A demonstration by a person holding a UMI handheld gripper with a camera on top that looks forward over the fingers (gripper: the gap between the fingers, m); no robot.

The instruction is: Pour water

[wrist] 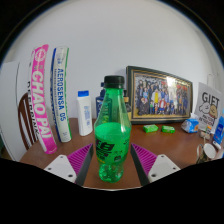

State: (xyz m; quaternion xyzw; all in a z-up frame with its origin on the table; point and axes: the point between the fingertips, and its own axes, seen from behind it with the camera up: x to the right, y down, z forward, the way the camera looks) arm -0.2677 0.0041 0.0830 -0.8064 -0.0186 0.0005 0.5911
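A green plastic bottle (111,130) with a black cap and a black label stands upright on the brown wooden table (175,145). It is between my gripper's (111,156) two fingers, with its base level with the purple pads (80,158). A strip of table shows on either side between the bottle and each pad, so the fingers are open and not pressing on it. No cup or glass is plainly visible.
Behind the bottle a small white bottle (85,112) stands to the left and a framed group photo (160,95) leans on the wall to the right. Two green packets (151,128) lie before the frame. Upright banners (42,95) stand far left, a gift box (208,105) far right.
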